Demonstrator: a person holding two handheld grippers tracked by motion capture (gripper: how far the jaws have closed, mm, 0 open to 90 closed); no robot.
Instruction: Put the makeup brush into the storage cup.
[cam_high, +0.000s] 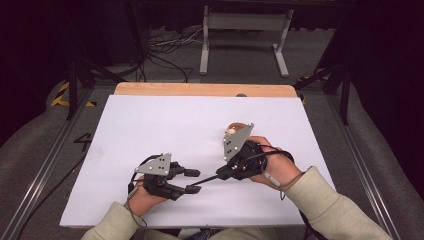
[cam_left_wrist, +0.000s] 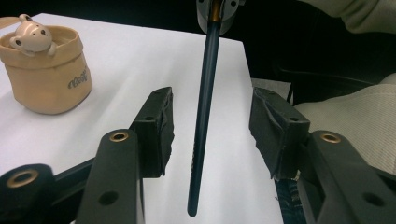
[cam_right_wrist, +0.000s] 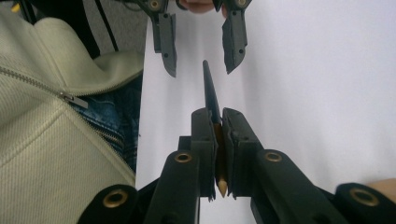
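Note:
A dark blue pencil (cam_high: 209, 180) is held level above the white table top (cam_high: 150, 130). My right gripper (cam_high: 222, 172) is shut on its sharpened end, and the wooden tip pokes back between the pads in the right gripper view (cam_right_wrist: 218, 116). The pencil (cam_right_wrist: 209, 88) points at my left gripper (cam_right_wrist: 200, 69). In the left gripper view, the pencil's blunt end (cam_left_wrist: 205, 102) runs between the jaws of my left gripper (cam_left_wrist: 212, 100), which stands open with a gap on both sides. A tan cup with a small bear figure (cam_left_wrist: 46, 74) stands behind the right hand (cam_high: 234, 129).
The table's wooden back edge (cam_high: 205, 90) lies far off. A cream jacket sleeve (cam_right_wrist: 51, 107) and jeans (cam_right_wrist: 116, 126) sit close by the table's near edge. Metal stand legs (cam_high: 245, 40) and cables are on the floor beyond.

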